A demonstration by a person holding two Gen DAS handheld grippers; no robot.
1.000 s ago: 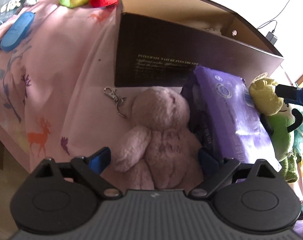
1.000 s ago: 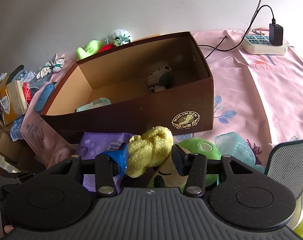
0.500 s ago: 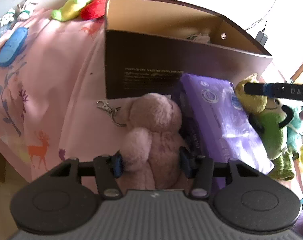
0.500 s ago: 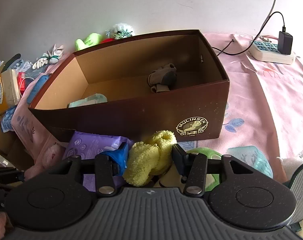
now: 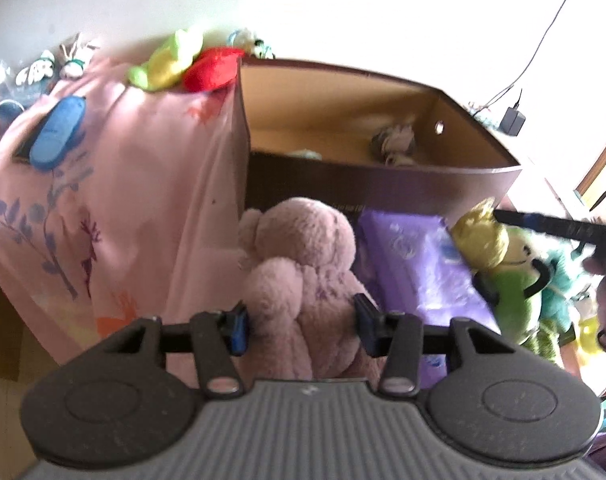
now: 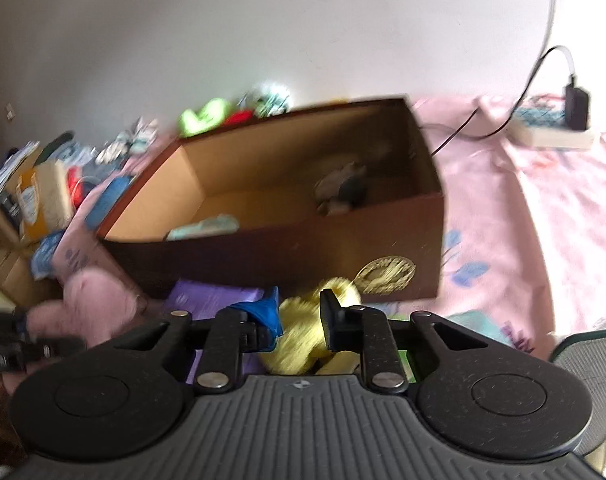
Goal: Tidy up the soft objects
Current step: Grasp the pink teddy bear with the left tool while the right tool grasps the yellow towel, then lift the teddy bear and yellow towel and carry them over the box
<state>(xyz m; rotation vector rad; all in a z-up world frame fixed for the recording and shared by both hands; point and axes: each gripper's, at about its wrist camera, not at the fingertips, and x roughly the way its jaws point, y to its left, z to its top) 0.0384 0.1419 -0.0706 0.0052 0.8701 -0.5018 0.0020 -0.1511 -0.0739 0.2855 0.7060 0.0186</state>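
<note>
My left gripper [image 5: 301,326] is shut on a pink plush bear [image 5: 307,268] and holds it raised in front of the brown cardboard box [image 5: 383,184]. My right gripper [image 6: 301,320] is shut on the yellow tuft of a green and yellow plush toy [image 6: 303,340], also raised before the box [image 6: 287,248]. The toy shows in the left wrist view [image 5: 507,280], and the bear in the right wrist view [image 6: 87,304]. Inside the box lie a grey plush [image 6: 341,192] and a pale green soft item [image 6: 205,226].
A purple tissue pack [image 5: 415,264] lies between the two toys on the pink patterned cloth [image 5: 103,200]. Green and red plush toys [image 5: 187,64] sit behind the box. A power strip with charger [image 6: 555,128] is at the far right. A blue case [image 5: 57,132] lies left.
My left gripper closed on the pink bear and lifted it. My right gripper lifted the green and yellow toy by its tuft. Both views now look more into the box.
</note>
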